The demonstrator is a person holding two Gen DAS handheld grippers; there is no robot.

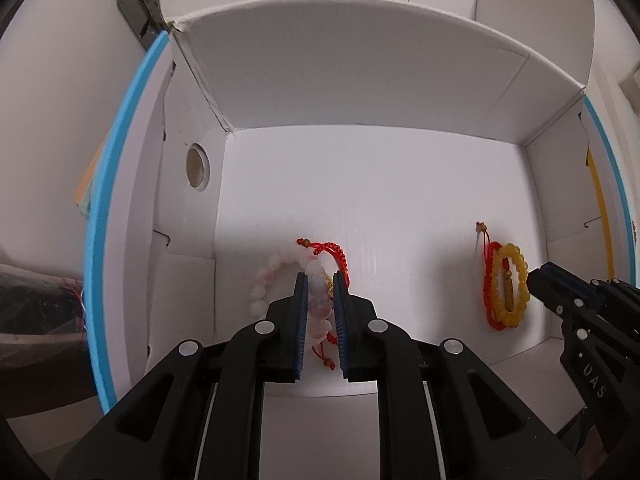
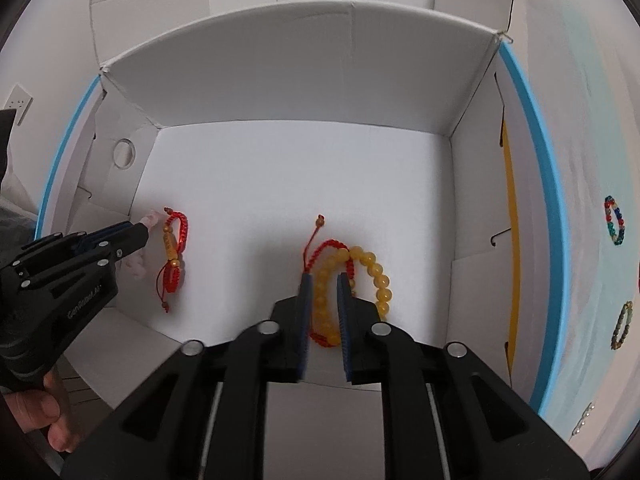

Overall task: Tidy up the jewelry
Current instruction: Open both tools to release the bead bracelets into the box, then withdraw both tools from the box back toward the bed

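An open white cardboard box (image 1: pixel 360 80) holds the jewelry on its floor. My left gripper (image 1: pixel 320 280) points down into the left half, its blue pads shut on a pale pink bead bracelet (image 1: pixel 264 280), which lies with a red cord bracelet (image 2: pixel 174 248) bearing a gold tube. My right gripper (image 2: pixel 324 280) points down into the right half. A yellow bead bracelet (image 2: pixel 380 280) and a red braided cord bracelet (image 2: pixel 328 246) lie there. One strand of yellow beads runs between the right pads with a small gap beside it.
Outside the box at the right lie a multicoloured bead bracelet (image 2: pixel 615 220), a brownish bead bracelet (image 2: pixel 622 326) and a silvery piece (image 2: pixel 582 420). The box has a blue rim (image 2: pixel 536 200) and raised flaps. A hand (image 2: pixel 52 420) holds the left gripper's handle.
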